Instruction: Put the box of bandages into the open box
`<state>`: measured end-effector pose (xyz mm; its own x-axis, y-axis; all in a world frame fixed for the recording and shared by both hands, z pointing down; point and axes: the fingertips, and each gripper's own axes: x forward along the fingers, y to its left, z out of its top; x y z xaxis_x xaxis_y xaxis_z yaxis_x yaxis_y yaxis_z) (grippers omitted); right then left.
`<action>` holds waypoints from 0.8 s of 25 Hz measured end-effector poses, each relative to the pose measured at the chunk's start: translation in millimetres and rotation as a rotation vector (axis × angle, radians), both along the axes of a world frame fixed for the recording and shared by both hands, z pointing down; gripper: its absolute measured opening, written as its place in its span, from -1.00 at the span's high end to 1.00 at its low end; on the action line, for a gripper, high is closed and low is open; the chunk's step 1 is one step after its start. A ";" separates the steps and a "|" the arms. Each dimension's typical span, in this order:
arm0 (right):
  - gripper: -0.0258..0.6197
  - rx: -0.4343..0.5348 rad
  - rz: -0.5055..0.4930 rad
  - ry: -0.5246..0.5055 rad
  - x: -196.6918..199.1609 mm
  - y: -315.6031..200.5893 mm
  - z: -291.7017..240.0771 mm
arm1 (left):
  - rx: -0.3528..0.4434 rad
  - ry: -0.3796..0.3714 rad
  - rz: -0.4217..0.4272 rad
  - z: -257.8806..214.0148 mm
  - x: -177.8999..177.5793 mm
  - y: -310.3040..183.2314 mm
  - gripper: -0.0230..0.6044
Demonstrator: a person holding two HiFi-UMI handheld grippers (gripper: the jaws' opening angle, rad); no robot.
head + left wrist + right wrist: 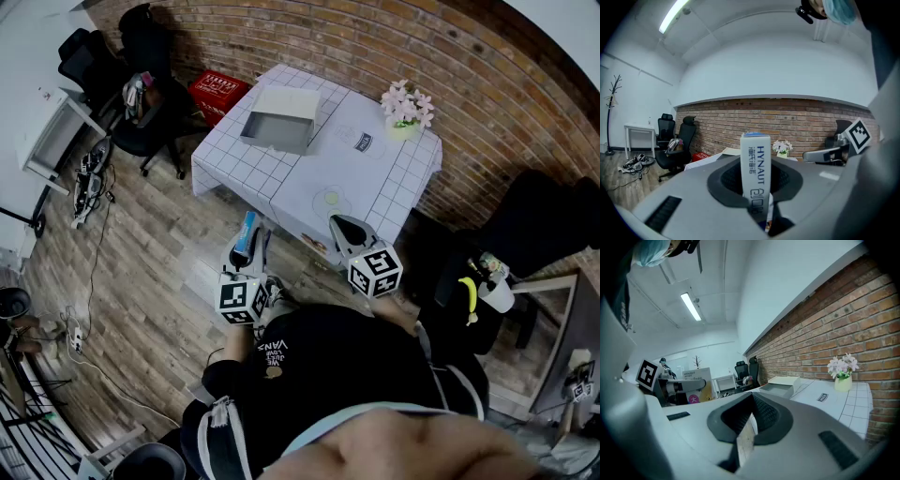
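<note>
The box of bandages (247, 231) is a slim white carton with a blue end. My left gripper (249, 247) is shut on it and holds it over the wooden floor, short of the table's near corner. In the left gripper view the carton (755, 164) stands upright between the jaws of that gripper (757, 190). The open grey box (277, 123) lies on the far left part of the table (309, 178), with its lid behind it. My right gripper (340, 226) hovers by the table's near edge, its jaws together and holding nothing (751, 416).
A pot of pink flowers (406, 109) stands at the table's far right corner. A red crate (218, 92) and black office chairs (141, 94) sit left of the table, another dark chair (539, 225) to its right. Cables (89, 178) lie on the floor.
</note>
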<state>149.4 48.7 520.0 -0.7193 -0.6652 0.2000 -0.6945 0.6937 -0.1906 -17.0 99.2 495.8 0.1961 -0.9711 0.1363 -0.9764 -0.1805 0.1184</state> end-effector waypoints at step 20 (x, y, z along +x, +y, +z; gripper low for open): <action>0.91 -0.045 0.062 -0.020 -52.0 -44.9 4.5 | -0.041 0.006 0.067 12.3 -57.0 -54.2 0.67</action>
